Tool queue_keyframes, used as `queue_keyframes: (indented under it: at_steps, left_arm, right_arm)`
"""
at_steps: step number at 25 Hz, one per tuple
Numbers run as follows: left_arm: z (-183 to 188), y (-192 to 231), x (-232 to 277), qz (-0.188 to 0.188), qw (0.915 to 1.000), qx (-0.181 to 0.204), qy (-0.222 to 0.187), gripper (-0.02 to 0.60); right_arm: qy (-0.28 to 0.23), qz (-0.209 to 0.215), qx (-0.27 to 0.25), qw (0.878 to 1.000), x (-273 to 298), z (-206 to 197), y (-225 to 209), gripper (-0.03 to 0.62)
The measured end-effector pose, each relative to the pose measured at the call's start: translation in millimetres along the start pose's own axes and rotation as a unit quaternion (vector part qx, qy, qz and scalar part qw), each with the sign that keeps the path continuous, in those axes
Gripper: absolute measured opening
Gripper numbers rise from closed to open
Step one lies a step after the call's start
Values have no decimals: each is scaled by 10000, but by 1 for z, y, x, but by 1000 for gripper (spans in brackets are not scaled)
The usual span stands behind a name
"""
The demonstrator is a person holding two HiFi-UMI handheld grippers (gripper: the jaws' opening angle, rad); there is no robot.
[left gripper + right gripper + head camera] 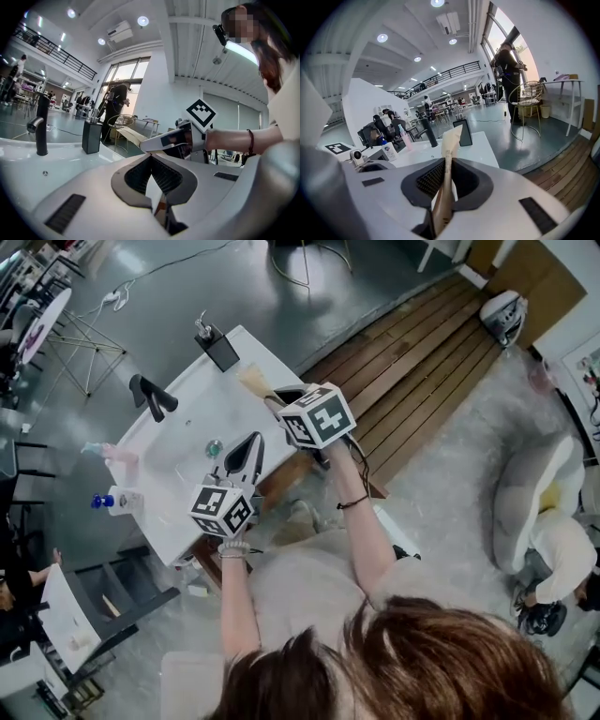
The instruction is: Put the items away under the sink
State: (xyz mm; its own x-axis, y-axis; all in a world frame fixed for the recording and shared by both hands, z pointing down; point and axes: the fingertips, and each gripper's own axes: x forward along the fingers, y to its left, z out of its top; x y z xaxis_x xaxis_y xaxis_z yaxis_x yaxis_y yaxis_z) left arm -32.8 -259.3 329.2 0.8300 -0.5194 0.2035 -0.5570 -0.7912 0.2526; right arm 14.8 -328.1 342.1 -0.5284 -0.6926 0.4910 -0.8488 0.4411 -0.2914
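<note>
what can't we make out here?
- Space under the sink: head view, hidden by its top.
- Packet print: right gripper view, edge-on, lower end between the jaws.
- Blue-capped bottle label: head view, too small.

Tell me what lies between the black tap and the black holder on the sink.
Nothing: in the head view the white sink top between the tap and the holder is bare.

White sink counter (192, 460) with black faucet (150, 397) and black dispenser (217, 348); beige paper packet (451, 145); pink bottle (120, 455); white bottle (124, 502), blue cap (97, 502); brown plank floor (422, 362)
</note>
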Motion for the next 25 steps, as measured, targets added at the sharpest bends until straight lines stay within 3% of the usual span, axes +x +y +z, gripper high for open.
queue_keyframes:
  at_steps: [8, 19, 25]
  left_arm:
    - [-8, -63, -5, 251, 9995, 168, -73, 0]
    - [-17, -131, -39, 720, 9963, 362, -295, 0]
    - [-8, -151, -46, 620, 9958, 566, -375, 0]
  right_arm:
    - [-29, 278, -225, 9994, -50, -15, 4, 52]
    - [-81, 767, -913, 9928, -113, -32, 46, 52]
    - [-315, 715, -1042, 9915, -134, -20, 56, 52]
